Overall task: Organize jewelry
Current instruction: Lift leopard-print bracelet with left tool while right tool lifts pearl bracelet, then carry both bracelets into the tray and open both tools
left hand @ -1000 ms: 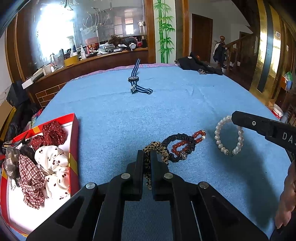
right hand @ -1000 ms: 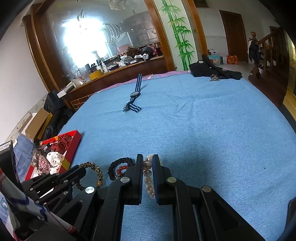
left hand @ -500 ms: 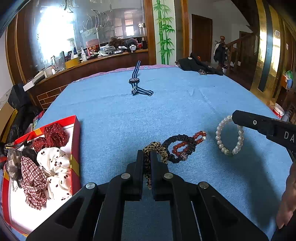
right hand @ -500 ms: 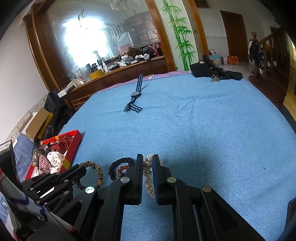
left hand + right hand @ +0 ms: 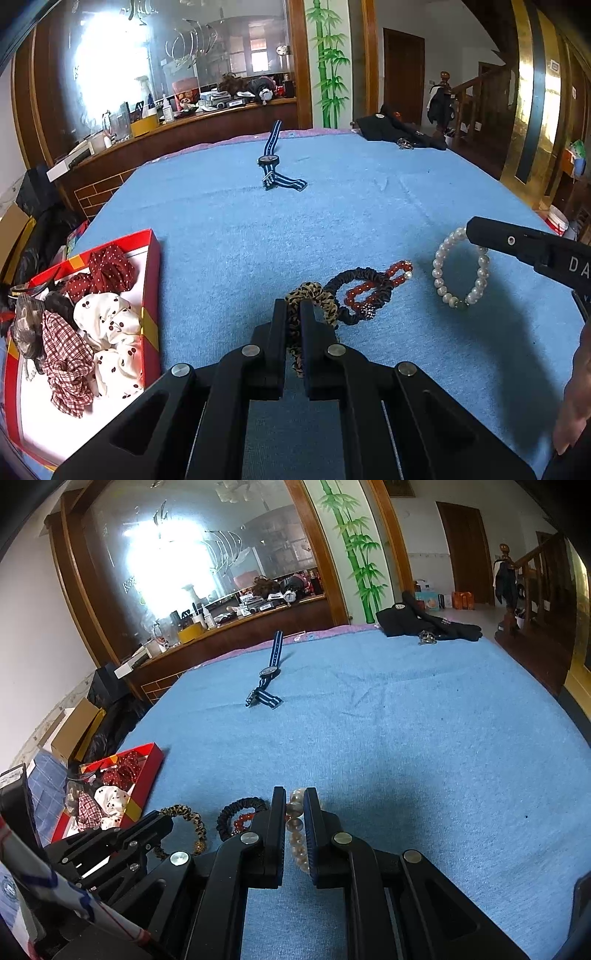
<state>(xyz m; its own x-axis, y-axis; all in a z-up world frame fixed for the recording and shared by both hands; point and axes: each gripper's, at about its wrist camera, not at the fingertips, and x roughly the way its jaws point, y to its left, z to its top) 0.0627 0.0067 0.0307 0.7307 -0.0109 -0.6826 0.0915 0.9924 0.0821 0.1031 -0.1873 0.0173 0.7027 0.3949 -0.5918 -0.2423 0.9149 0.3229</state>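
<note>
My left gripper point(image 5: 293, 308) is shut on a leopard-print scrunchie point(image 5: 314, 295) that lies on the blue cloth point(image 5: 332, 206). Just right of it, a black scrunchie point(image 5: 360, 291) overlaps a red bead bracelet point(image 5: 384, 278). My right gripper point(image 5: 294, 797) is shut on a pearl bracelet point(image 5: 295, 830); in the left wrist view that bracelet point(image 5: 460, 267) lies at the right with the right gripper's black tip over its far side. A red box point(image 5: 151, 295) at the left holds several fabric scrunchies point(image 5: 103, 325).
A blue striped watch point(image 5: 273, 162) lies far back at the middle of the cloth. Black clothing with keys point(image 5: 399, 131) sits at the far right corner. A person's hand point(image 5: 576, 387) shows at the right edge. A wooden counter with clutter stands behind.
</note>
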